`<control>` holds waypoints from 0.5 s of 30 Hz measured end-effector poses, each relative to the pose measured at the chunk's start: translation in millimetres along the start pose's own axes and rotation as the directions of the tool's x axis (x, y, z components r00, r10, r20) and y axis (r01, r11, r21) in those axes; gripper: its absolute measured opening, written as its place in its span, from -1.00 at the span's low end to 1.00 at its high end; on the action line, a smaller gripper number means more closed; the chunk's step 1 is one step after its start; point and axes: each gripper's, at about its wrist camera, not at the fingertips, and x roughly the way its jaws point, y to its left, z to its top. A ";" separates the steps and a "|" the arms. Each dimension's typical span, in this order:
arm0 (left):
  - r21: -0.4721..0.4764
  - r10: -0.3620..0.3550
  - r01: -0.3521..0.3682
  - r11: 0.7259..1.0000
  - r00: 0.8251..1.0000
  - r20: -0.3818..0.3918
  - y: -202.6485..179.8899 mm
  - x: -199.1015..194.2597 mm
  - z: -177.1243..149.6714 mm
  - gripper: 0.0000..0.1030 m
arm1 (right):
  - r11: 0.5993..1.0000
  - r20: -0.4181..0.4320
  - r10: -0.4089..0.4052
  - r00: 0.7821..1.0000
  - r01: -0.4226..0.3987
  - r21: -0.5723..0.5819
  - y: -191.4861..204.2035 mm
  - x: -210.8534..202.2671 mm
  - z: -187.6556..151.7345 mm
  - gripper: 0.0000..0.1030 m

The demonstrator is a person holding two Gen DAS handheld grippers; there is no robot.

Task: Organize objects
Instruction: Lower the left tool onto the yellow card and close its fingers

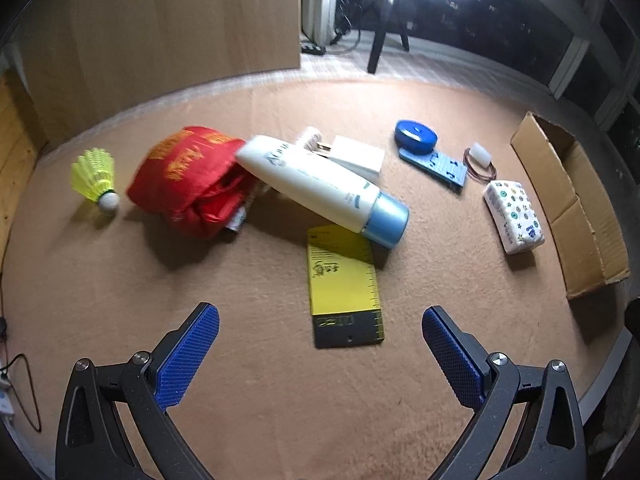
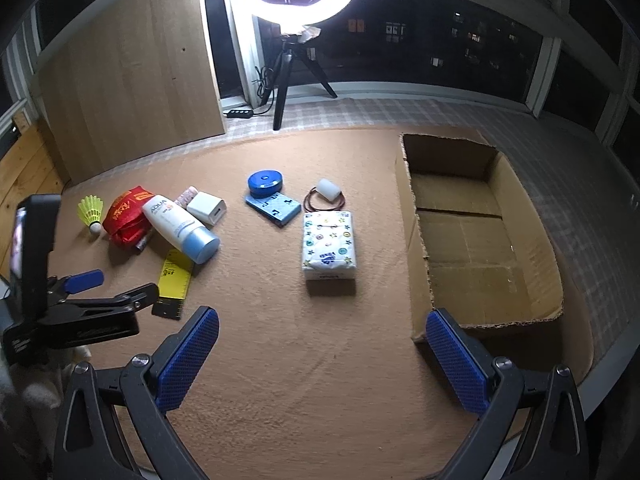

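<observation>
**Left tool lines up on the yellow ruler**

The yellow ruler (image 1: 345, 288) lies flat on the table (image 1: 248, 400), straight ahead of the left tool (image 1: 320, 340) and just beyond its tips. Its long axis runs away from the tool, with the far end tucked under the sunscreen tube (image 1: 320, 184). The left tool is nearer. Both the left and the right tool (image 2: 322, 340) are spread wide and hold nothing. The cardboard box (image 2: 480, 240) sits empty on the right side, probably the goal.

tan mat (image 2: 280, 320) | cardboard box (image 2: 412, 240) | tissue pack (image 2: 329, 246) | ruler (image 1: 344, 280) | shuttlecock (image 1: 96, 178)
</observation>
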 end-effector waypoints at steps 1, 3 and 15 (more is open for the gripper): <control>0.003 -0.004 0.004 1.000 1.000 -0.012 -1.5 5.6 1.5 0.99 | 1.000 -0.001 -0.001 1.000 0.001 0.003 -1.7 0.7 -0.3 0.99; 0.006 -0.005 0.005 1.000 0.999 -0.031 -3.5 14.3 3.9 0.97 | 1.000 -0.005 -0.004 1.000 0.004 0.010 -5.7 2.1 -0.7 0.99; 0.021 0.006 -0.003 1.000 0.992 -0.126 -10.4 59.9 14.5 0.69 | 0.999 -0.021 -0.013 1.000 0.015 0.052 -25.1 7.2 -5.4 0.99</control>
